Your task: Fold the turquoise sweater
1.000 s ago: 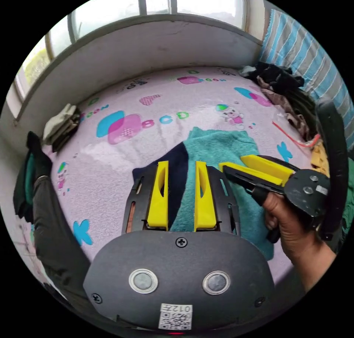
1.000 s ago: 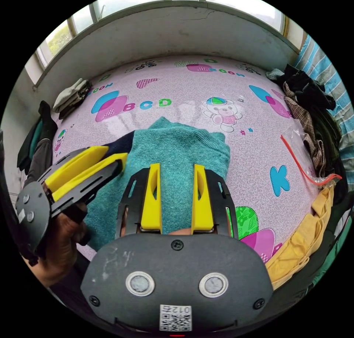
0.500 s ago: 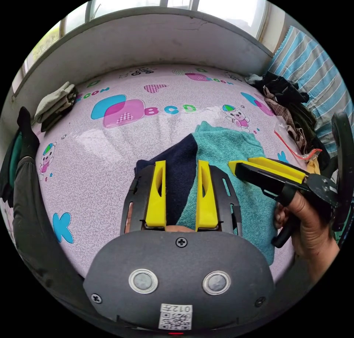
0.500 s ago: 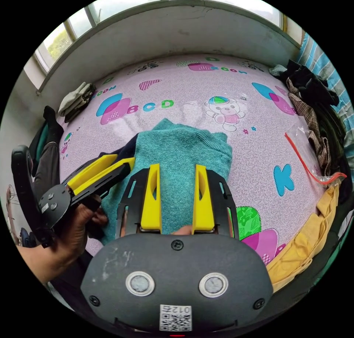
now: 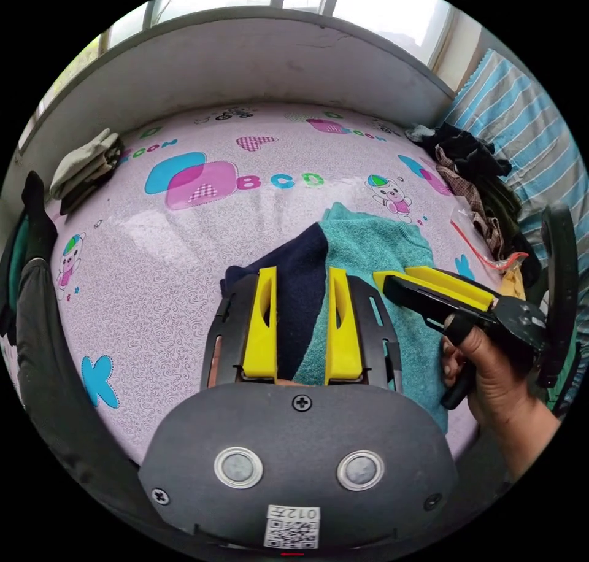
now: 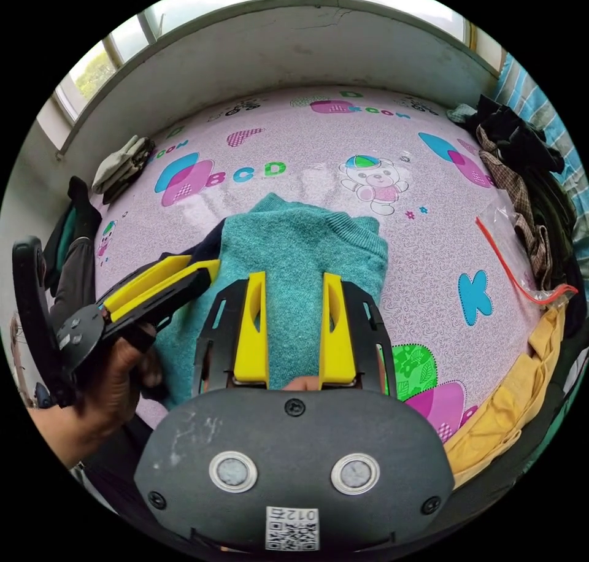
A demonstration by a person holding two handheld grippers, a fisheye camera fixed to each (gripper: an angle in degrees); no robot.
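Right gripper view: fuzzy turquoise sweater (image 6: 300, 249).

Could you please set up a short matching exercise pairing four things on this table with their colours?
Things:
1. sweater
2. garment under the sweater
3. plastic bag's seal strip
4. cloth at the table's edge

Colours:
A. red
B. yellow
C. turquoise
D. navy

Pairs: 1-C, 2-D, 3-A, 4-B

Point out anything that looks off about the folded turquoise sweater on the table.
A dark navy piece pokes out from the left edge of the turquoise sweater, so that side looks untidy. Whether it belongs to the sweater or is another garment, I cannot tell. Otherwise the fold lies flat.
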